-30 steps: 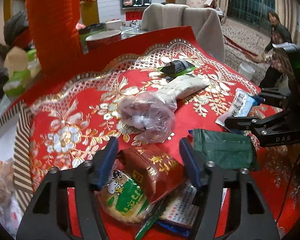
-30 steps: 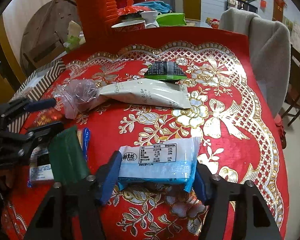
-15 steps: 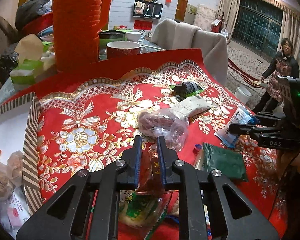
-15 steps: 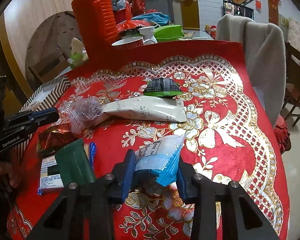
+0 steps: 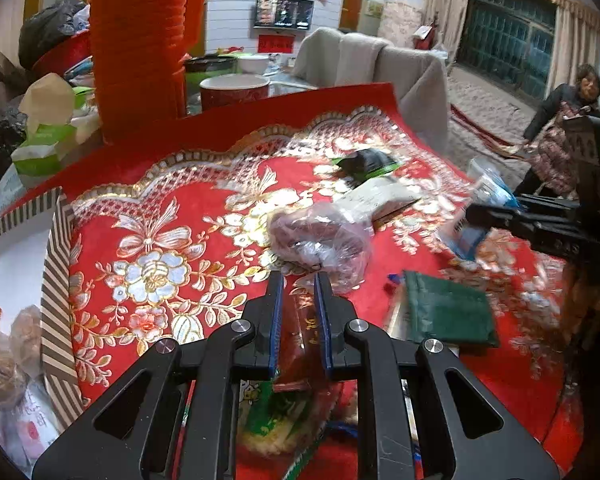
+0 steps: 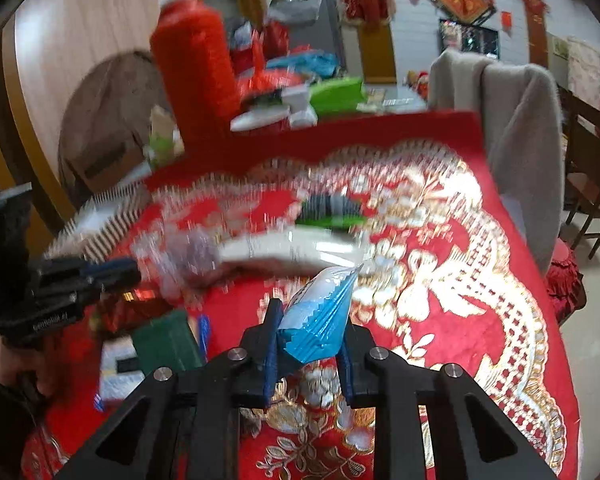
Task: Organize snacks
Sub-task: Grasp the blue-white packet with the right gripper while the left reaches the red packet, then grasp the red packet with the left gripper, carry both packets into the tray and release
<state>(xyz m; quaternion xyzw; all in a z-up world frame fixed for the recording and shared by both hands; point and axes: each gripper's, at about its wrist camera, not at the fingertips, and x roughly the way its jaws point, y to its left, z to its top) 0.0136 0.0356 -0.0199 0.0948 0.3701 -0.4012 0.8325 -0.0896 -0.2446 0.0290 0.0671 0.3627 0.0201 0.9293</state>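
Both handheld grippers clamped on snack packets

The left black two-finger gripper (image 5: 299,312) has its blue-padded fingers (image 5: 275,320) pressed close on a dark red foil snack packet (image 5: 300,344). The right black two-finger gripper (image 6: 308,340) pinches a blue-and-white plastic snack packet (image 6: 320,320), fingers (image 6: 269,344) nearly together, raised above the tabletop.

This is a home: a table (image 5: 148,168) with a red flowery cloth, a chair (image 5: 364,64), curtains (image 5: 440,8), and a wall TV (image 5: 284,12).
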